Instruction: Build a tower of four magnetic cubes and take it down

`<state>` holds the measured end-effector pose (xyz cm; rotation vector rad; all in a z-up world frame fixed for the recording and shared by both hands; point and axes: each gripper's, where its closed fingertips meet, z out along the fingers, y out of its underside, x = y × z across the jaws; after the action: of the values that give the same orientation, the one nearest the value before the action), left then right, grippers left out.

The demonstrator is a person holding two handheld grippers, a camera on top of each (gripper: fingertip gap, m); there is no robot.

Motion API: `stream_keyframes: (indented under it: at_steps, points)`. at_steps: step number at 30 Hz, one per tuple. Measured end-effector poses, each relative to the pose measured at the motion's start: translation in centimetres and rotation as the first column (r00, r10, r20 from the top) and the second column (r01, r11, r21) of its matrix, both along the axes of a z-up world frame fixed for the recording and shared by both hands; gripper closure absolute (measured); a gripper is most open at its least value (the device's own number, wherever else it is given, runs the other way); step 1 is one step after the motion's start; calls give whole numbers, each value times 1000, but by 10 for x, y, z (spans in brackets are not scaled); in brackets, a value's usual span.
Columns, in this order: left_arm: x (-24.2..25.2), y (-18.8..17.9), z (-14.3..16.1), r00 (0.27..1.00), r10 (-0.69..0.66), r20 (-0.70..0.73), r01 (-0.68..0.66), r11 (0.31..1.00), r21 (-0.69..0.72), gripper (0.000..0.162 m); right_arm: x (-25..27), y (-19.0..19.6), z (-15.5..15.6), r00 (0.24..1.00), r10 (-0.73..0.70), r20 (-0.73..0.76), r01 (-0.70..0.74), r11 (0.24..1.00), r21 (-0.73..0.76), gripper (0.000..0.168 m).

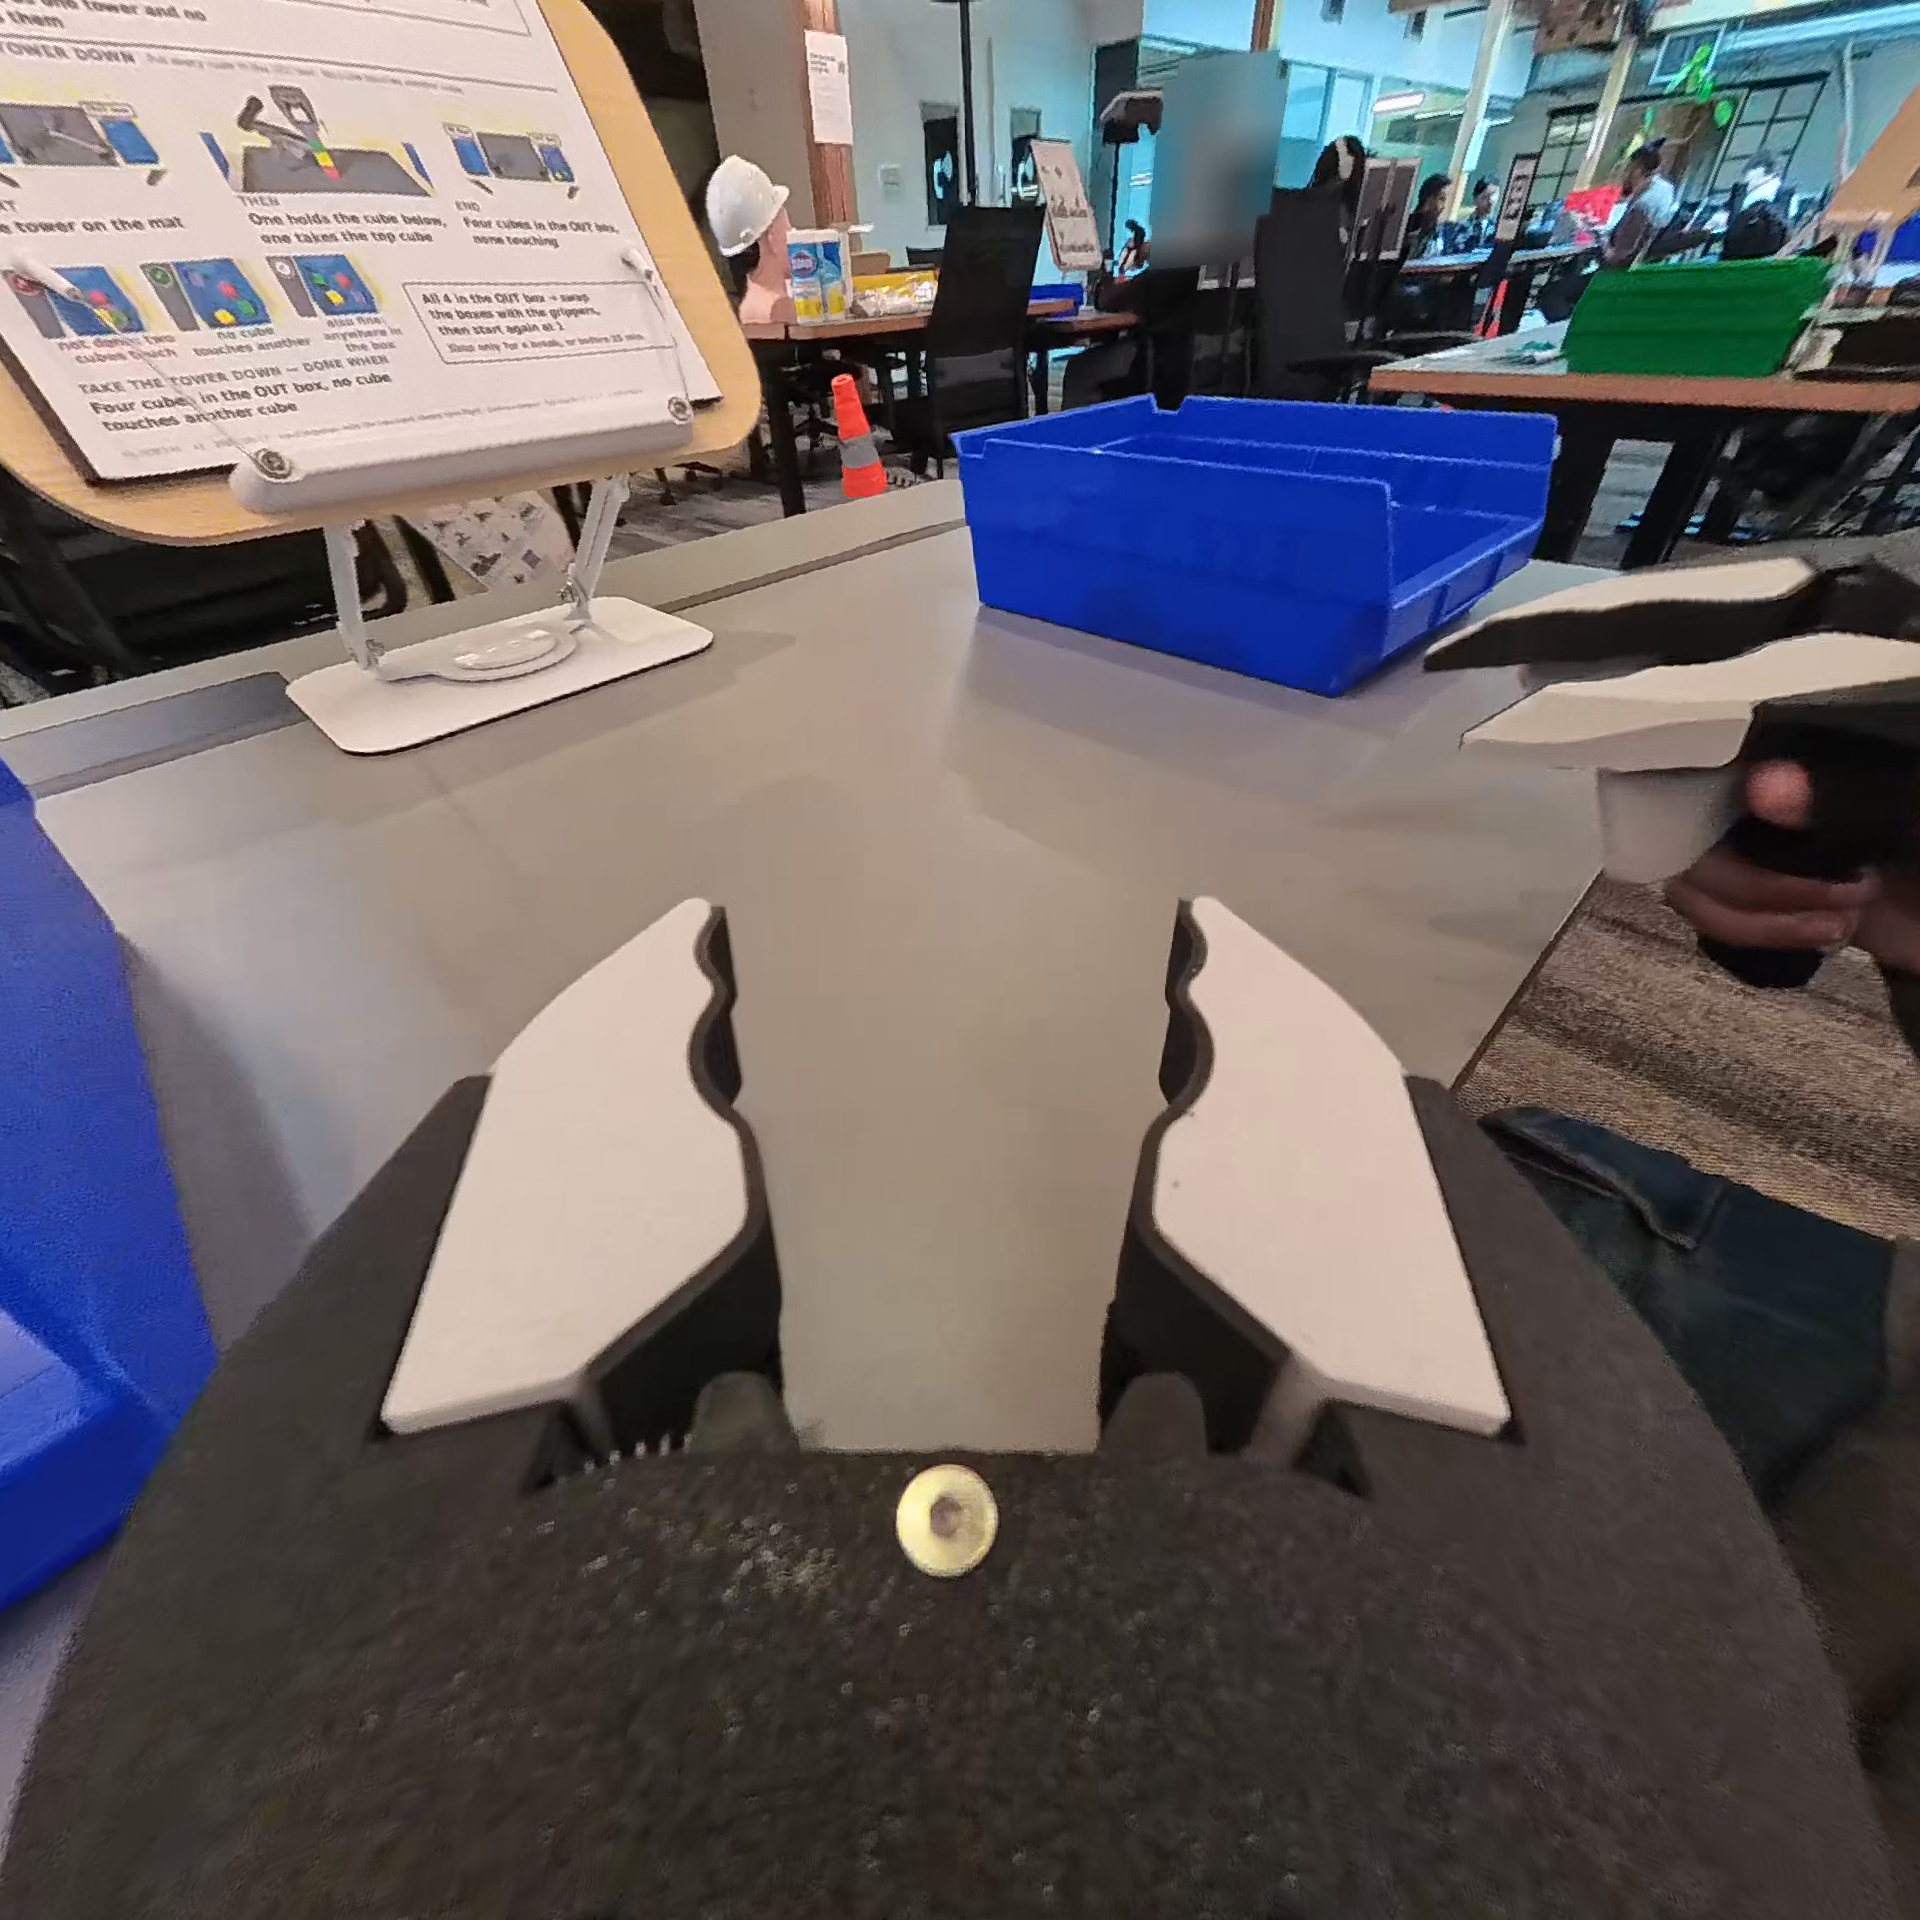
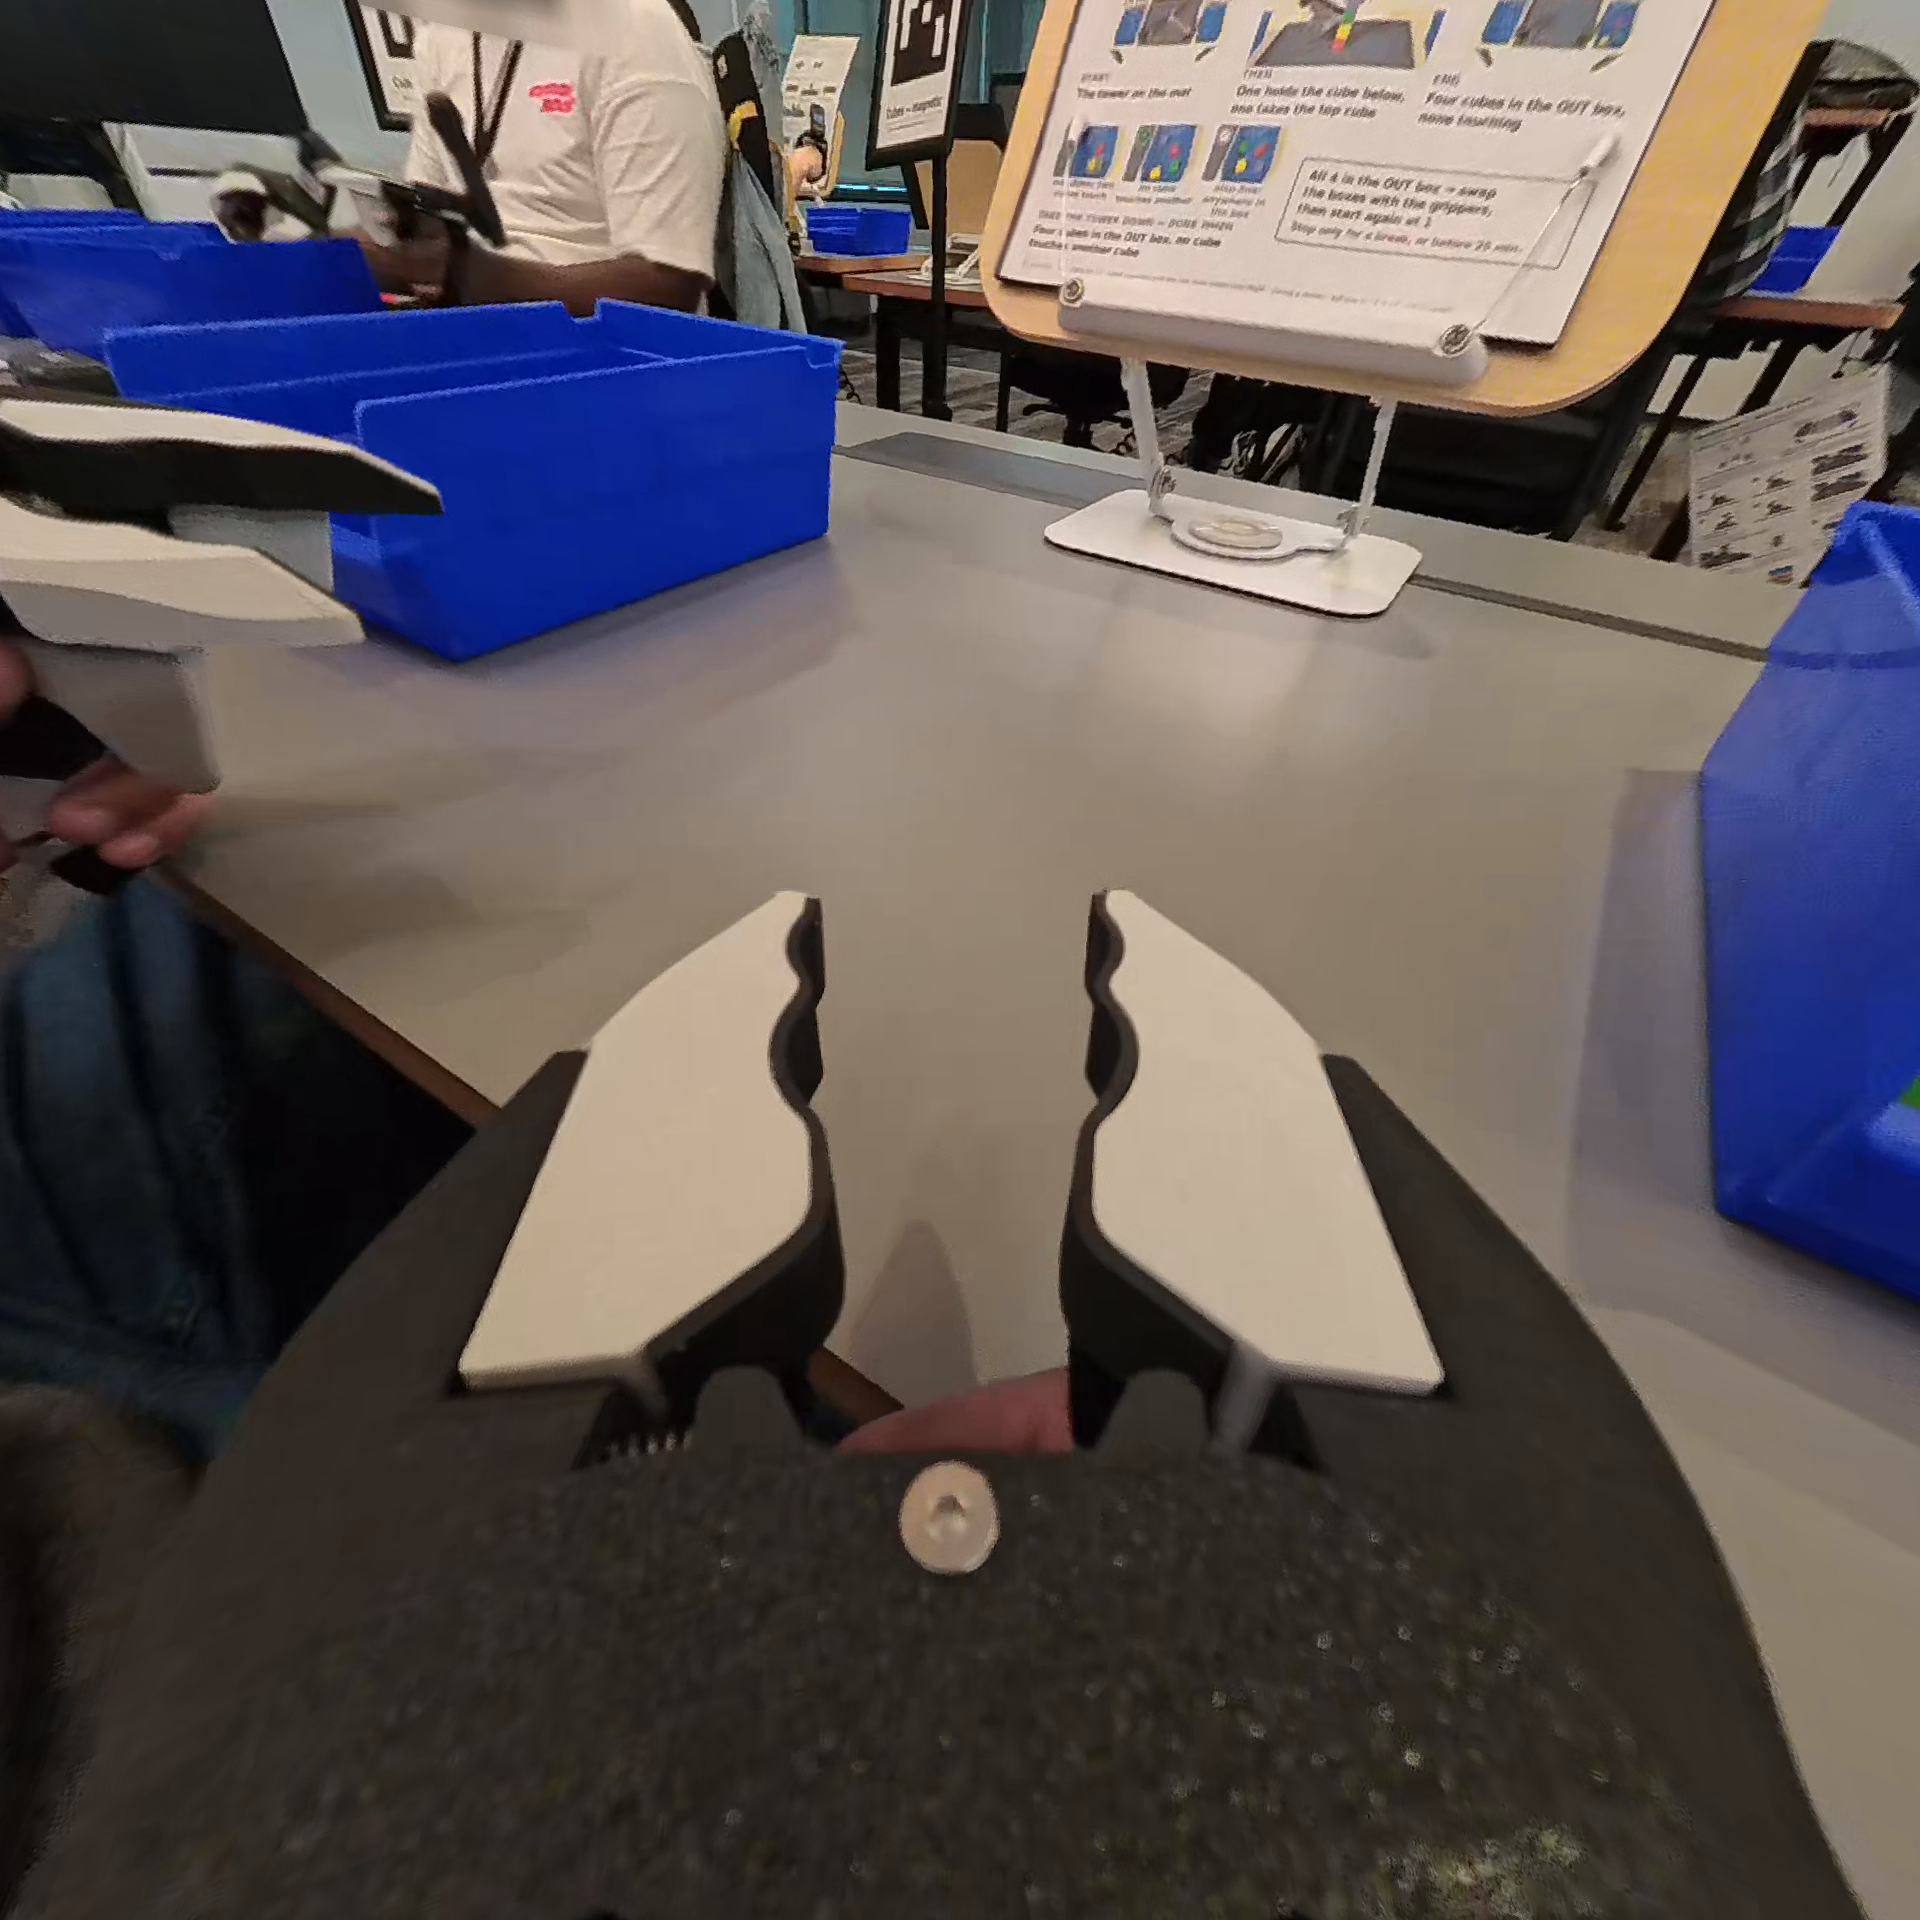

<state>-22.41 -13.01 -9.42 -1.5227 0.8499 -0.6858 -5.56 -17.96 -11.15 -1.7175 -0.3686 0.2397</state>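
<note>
Above the smooth grey desk (image 1: 935, 727), left gripper (image 1: 951, 914) spread wide, empty; right gripper (image 2: 954, 904) parted less, empty. Ribbed blue plastic bins (image 1: 1247, 540) beyond and beside. Cubes not visible; green speck inside bin (image 2: 1818, 935) right of right gripper.

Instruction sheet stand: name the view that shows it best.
Right wrist view: the instruction sheet stand sits near centre, base and struts unobstructed, sheet top cropped. The left wrist view shows it whole at the left, sheet also cropped.

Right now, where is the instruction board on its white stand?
The instruction board stands at the far edge of the grey table: upper left in the left wrist view, upper right in the right wrist view. It sits between the two blue bins.
</note>
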Motion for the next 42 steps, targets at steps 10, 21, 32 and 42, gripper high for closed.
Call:
stream_keyframes:
  at_steps: [10,21,32,42]
  points:
    - [28,-2,4,1000,22,-15,-22,1000,14,81,36,4,7,991,-123,-60,124,992,12,121]
    - [260,19,-6,993,-96,-63,82,976,-203,76,211,-33,25,713,-621,-326,659,752,7,123]
    - [356,46,-33,993,-13,-122,-30,938,-346,111,226,-34,16,692,-656,-302,683,730,-22,125]
    - [359,53,-26,997,-14,-77,-21,899,-437,125,224,-29,10,698,-661,-276,676,735,-49,124]
